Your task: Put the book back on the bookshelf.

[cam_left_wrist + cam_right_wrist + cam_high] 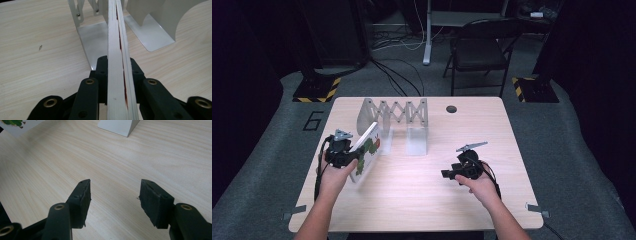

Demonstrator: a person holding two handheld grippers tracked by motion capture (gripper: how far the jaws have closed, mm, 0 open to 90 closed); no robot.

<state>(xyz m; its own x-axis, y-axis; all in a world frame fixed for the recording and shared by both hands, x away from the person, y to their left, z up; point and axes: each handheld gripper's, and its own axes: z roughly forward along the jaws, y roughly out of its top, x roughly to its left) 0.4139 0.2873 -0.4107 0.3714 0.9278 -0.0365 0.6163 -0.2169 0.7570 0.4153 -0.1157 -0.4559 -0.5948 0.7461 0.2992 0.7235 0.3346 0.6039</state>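
A thin white book (369,146) with a green caterpillar on its cover stands tilted at the table's left, beside the left end of a silver accordion book rack (394,116). My left gripper (353,158) is shut on the book's near edge. In the left gripper view the book's edge (113,37) runs straight ahead between the black jaws (117,67), over the rack's base plate (93,40). My right gripper (446,174) rests low at the table's right, pointing left. It stands open (115,195) with bare wood between its pads. A corner of the book (15,125) shows top left.
The rack's upright dividers (160,22) stand just beyond the book. The wooden table (422,195) has a small round hole (451,109) at its far edge. A folding chair (482,50) and cables lie on the floor behind.
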